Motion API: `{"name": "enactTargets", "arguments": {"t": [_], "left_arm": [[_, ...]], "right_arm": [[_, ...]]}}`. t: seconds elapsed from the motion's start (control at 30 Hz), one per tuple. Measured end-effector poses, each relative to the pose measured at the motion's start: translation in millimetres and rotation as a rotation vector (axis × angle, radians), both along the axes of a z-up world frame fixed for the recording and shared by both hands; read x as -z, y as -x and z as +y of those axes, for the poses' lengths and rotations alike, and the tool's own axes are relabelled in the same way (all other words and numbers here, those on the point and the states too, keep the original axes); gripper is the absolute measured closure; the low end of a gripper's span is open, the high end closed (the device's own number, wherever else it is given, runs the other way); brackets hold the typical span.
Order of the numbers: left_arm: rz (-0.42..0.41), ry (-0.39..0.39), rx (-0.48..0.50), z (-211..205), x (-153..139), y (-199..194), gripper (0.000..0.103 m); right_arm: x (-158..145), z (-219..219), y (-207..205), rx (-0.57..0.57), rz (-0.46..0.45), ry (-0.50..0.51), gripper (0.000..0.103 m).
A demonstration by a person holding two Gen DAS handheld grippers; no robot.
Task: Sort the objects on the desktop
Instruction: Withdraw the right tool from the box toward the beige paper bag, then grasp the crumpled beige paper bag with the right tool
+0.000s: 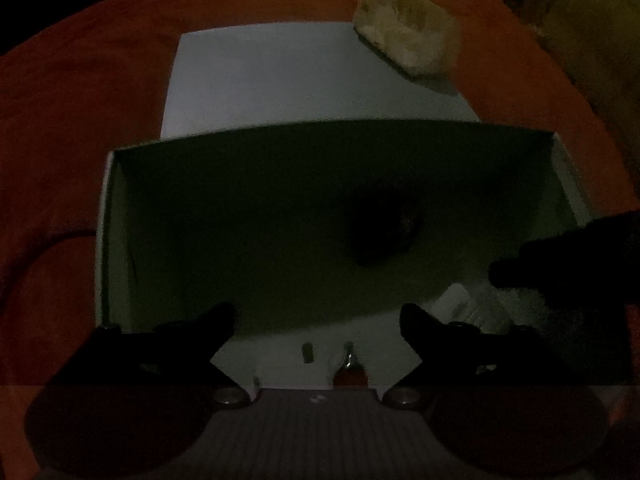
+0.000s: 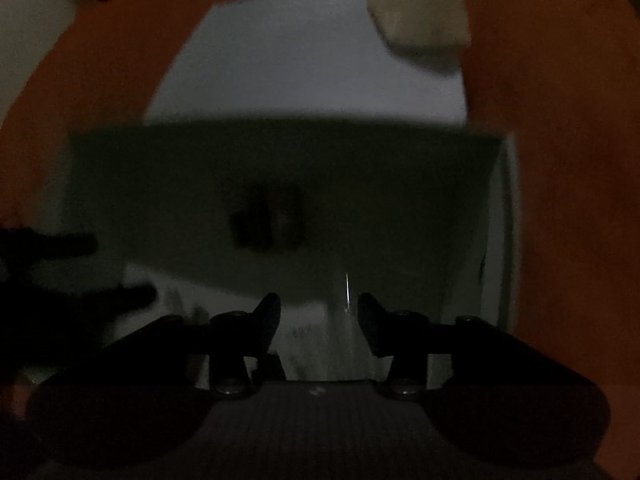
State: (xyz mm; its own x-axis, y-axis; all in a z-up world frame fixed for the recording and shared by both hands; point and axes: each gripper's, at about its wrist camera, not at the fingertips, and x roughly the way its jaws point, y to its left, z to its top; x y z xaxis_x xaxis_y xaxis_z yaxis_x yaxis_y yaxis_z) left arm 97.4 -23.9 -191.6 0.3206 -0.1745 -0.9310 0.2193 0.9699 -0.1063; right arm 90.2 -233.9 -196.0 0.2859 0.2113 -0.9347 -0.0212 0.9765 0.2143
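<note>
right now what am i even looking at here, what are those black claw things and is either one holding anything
The black claws are two-finger grippers, one in each of a person's hands, each with a camera looking along its fingers. One picture is from the left gripper, the other from the right gripper. Both hang over an open white box on an orange cloth. A dark object lies inside; it is too dim to name. A crumpled pale bag sits beyond, on a white sheet. Both grippers are open, holding nothing.

Dark lump in the box: shadowed, identity unreadable. Pale bag: top cut off by right-wrist frame edge. Small items on box floor nearest the left camera: too dim to name. Right-wrist view blurred throughout.
</note>
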Motion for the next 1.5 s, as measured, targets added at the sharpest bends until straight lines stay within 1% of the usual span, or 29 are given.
{"name": "enactTargets", "arguments": {"t": [0.1, 0.23, 0.33, 0.4, 0.5, 0.57, 0.67, 0.73, 0.87, 0.93, 1.03, 1.07, 1.1, 1.13, 1.17, 1.23, 1.3, 1.37, 1.43, 1.5], "left_arm": [[0.0, 0.015, -0.001, -0.5, -2.7, 0.3, 0.01], [-0.001, 0.014, 0.006, -2.4, -6.2, -0.6, 0.01], [0.011, 0.026, -0.008, -0.7, -8.1, -5.3, 0.01], [0.04, 0.039, -0.03, 2.1, -7.8, -8.2, 0.007], [0.077, 0.061, -0.057, 5.3, -8.1, -12.3, 0.007], [0.093, 0.081, -0.066, 5.6, -9.3, -14.9, 0.007], [0.048, 0.09, -0.052, 4.1, -20.1, -20.5, 0.007], [0.029, 0.104, -0.065, 5.8, -25.2, -25.4, 0.005], [0.024, 0.124, -0.088, 8.3, -30.3, -30.6, 0.005], [0.028, 0.127, -0.084, 8.1, -30.4, -31.3, 0.005], [0.049, 0.112, -0.063, 6.8, -34.0, -41.4, 0.005], [0.049, 0.112, -0.066, 7.6, -37.4, -46.6, 0.005], [0.025, 0.118, -0.074, 9.9, -44.1, -54.1, 0.005], [-0.002, 0.122, -0.077, 11.1, -50.6, -61.9, 0.005], [-0.034, 0.128, -0.081, 12.5, -57.5, -70.8, 0.005], [-0.097, 0.141, -0.093, 16.2, -69.9, -89.3, 0.003], [-0.13, 0.147, -0.097, 21.8, -76.1, -109.4, 0.002], [-0.142, 0.15, -0.083, 28.0, -75.7, -124.2, 0.0], [-0.146, 0.154, -0.049, 33.6, -71.9, -138.5, 0.0], [-0.139, 0.146, -0.013, 38.3, -60.4, -149.3, 0.0]], "right_arm": [[-25.7, -9.2, -13.8, 0.045, -0.053, -0.048, 0.054], [-58.7, -27.3, -43.3, 0.115, -0.146, -0.084, 0.051], [-69.0, -46.4, -72.8, 0.191, -0.187, -0.074, 0.049], [-66.7, -61.7, -93.8, 0.251, -0.188, -0.043, 0.049], [-53.6, -74.6, -125.6, 0.332, -0.172, -0.001, 0.049], [-46.0, -85.0, -138.5, 0.36, -0.159, 0.019, 0.048], [-36.5, -99.8, -155.9, 0.391, -0.145, 0.036, 0.045], [-32.6, -106.7, -166.4, 0.4, -0.139, 0.035, 0.038], [-24.9, -107.7, -179.5, 0.41, -0.144, 0.055, 0.038], [-20.3, -105.6, -188.1, 0.404, -0.141, 0.047, 0.038], [-17.8, -99.4, -197.2, 0.374, -0.143, 0.046, 0.038], [-16.4, -96.5, -199.8, 0.361, -0.143, 0.055, 0.04], [-14.3, -93.1, -201.9, 0.348, -0.14, 0.074, 0.047], [-11.5, -89.1, -203.3, 0.336, -0.134, 0.108, 0.072], [-9.2, -85.3, -204.2, 0.323, -0.129, 0.134, 0.081], [-6.5, -78.4, -204.3, 0.285, -0.125, 0.156, 0.09], [-7.7, -71.7, -202.4, 0.21, -0.135, 0.145, 0.091], [-13.7, -64.7, -197.8, 0.109, -0.152, 0.128, 0.091], [-20.2, -55.3, -193.1, -0.034, -0.178, 0.123, 0.091], [-26.0, -45.3, -188.7, -0.189, -0.199, 0.121, 0.091]]}}
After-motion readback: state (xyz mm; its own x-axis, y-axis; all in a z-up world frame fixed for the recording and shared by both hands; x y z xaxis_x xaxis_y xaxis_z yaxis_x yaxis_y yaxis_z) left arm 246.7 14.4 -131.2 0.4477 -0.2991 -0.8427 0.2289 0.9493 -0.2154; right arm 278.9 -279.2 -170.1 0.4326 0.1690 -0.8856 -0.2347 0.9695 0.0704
